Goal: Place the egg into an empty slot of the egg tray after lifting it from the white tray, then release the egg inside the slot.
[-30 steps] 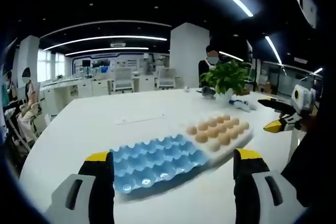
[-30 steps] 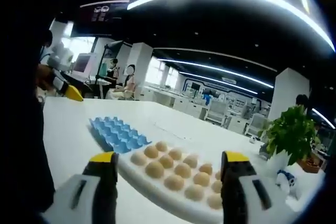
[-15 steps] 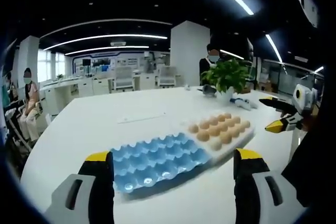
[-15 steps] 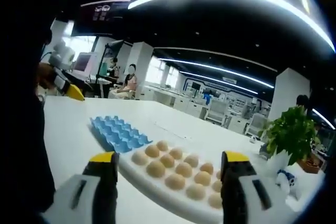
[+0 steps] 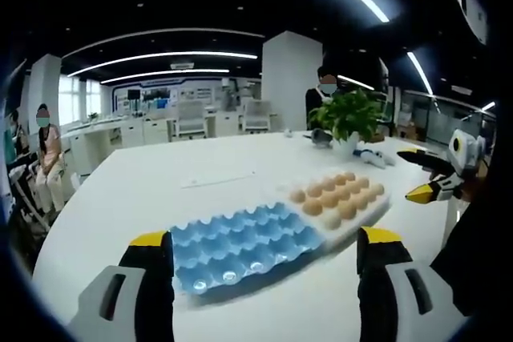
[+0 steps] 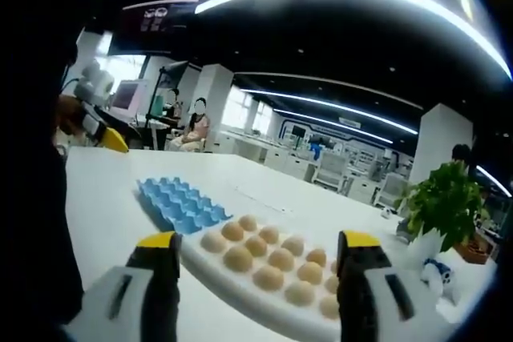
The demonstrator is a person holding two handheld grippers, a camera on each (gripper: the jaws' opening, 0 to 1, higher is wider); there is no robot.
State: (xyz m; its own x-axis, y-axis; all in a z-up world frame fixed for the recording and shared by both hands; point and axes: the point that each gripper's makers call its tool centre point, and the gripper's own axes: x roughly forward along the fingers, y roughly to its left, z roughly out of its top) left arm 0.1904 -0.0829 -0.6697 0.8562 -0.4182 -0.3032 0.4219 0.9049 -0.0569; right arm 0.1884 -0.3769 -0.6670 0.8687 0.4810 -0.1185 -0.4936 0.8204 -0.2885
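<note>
Both tongs stand wide apart and hold nothing. From the left gripper view, the left tongs [image 5: 268,266] hang above the near edge of the white tabletop [image 5: 144,190], their yellow-tipped jaws framing the blue egg tray [image 5: 240,242], whose slots lie bare. Touching its far end is the white tray [image 5: 365,212], carrying rows of brown eggs [image 5: 333,196]. Off to that view's right the right tongs [image 5: 425,175] are held up, clear of the tabletop, their yellow tips parted. From the right gripper view, the right tongs [image 6: 256,270] hover above the white tray [image 6: 240,286] with its eggs [image 6: 268,258] between the jaws, and the egg tray [image 6: 180,202] lies beyond, end to end with it. A potted plant [image 6: 441,202] stands on the tabletop [image 6: 112,198] farther off, and people sit at the desks in the background.
</note>
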